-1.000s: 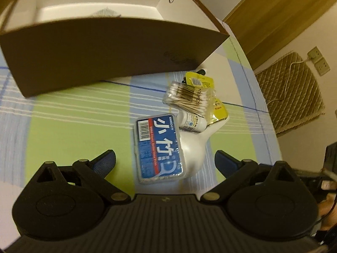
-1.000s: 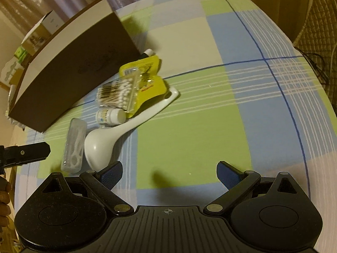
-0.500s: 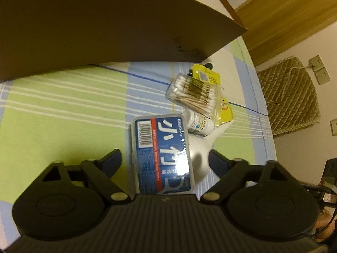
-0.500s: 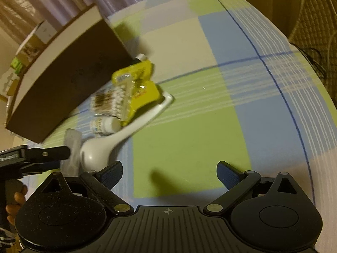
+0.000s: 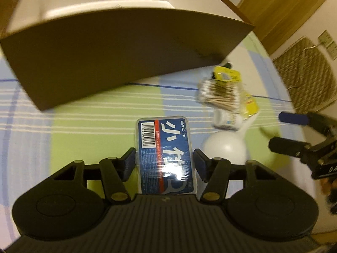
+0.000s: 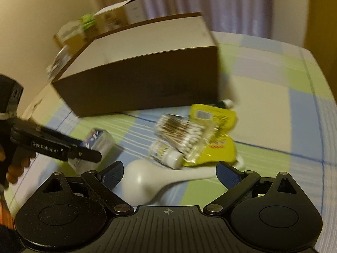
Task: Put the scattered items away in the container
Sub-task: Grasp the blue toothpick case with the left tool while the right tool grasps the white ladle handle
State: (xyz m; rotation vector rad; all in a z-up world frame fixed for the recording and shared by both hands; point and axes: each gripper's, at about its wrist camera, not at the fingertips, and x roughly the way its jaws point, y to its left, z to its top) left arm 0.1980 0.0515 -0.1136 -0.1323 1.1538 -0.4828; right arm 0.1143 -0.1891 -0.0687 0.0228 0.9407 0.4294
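The brown cardboard box (image 5: 118, 63), open-topped with a pale inside, stands straight ahead of the left gripper (image 5: 164, 161), its near wall between the tool and the opening, so by my reading the load must rise over that rim. The checked tablecloth (image 5: 88, 126) is soft woven fabric. A smooth white ladle (image 6: 145, 181) lies with its bowl just before the right gripper (image 6: 169, 171), handle running off to the right; that gripper is spread wide and empty. On it rest a crinkly yellow pouch (image 6: 217, 147), a clear pack of cotton swabs (image 6: 181, 135) and a small white bottle (image 6: 168, 155). The left gripper's pads (image 5: 129, 161) clamp the glossy blue dental floss box (image 5: 165, 147) across its width, its long axis pointing at the box.
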